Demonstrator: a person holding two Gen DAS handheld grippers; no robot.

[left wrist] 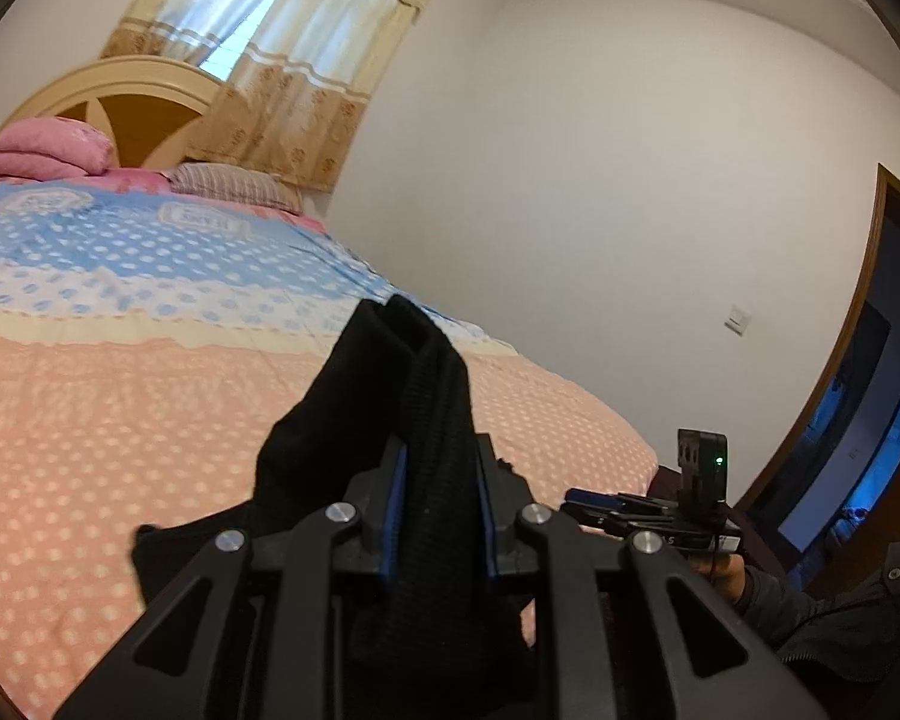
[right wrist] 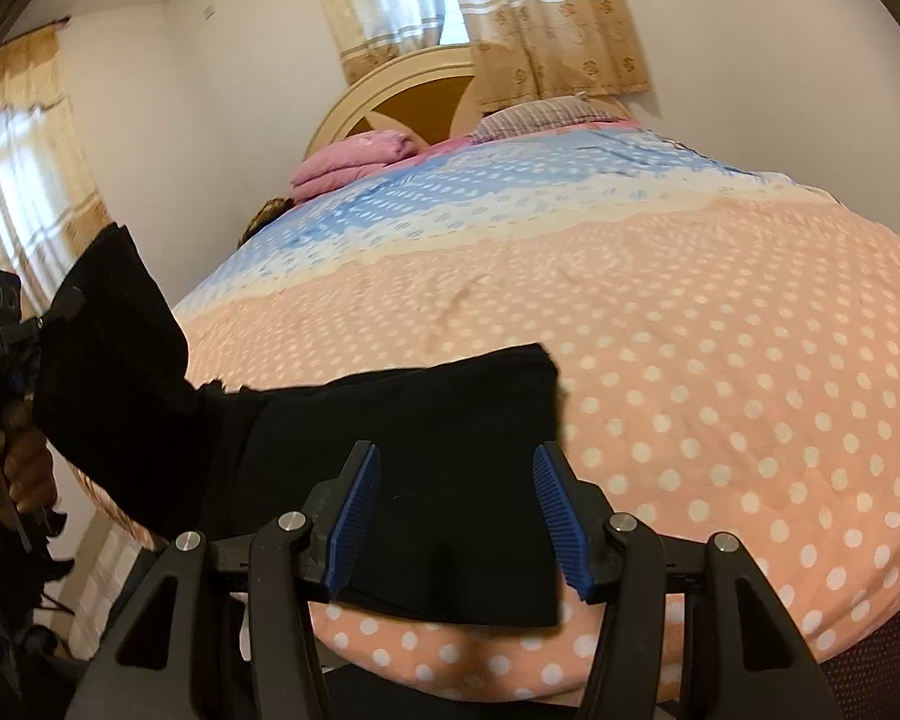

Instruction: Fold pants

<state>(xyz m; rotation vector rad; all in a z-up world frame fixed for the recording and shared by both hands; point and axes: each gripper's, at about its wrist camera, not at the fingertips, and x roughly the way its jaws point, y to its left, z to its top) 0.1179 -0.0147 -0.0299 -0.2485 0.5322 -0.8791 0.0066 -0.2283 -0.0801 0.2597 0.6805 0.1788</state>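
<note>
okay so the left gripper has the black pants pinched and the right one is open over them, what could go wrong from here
1. The left gripper clamps a thick bunch of the pants; layers may slip out unevenly as it moves.
2. The right gripper is open, so nothing pins the part on the bed; pulling could drag it off the near edge.

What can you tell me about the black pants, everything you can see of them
The black pants look like soft, matte knit fabric, ribbed where the left claw is shut on a bunched end and holds it raised off the bed. The rest lies in a flat band on the pink polka-dot bedspread near its front edge. The right claw is open, its blue pads straddling that flat part without pinching it.
</note>
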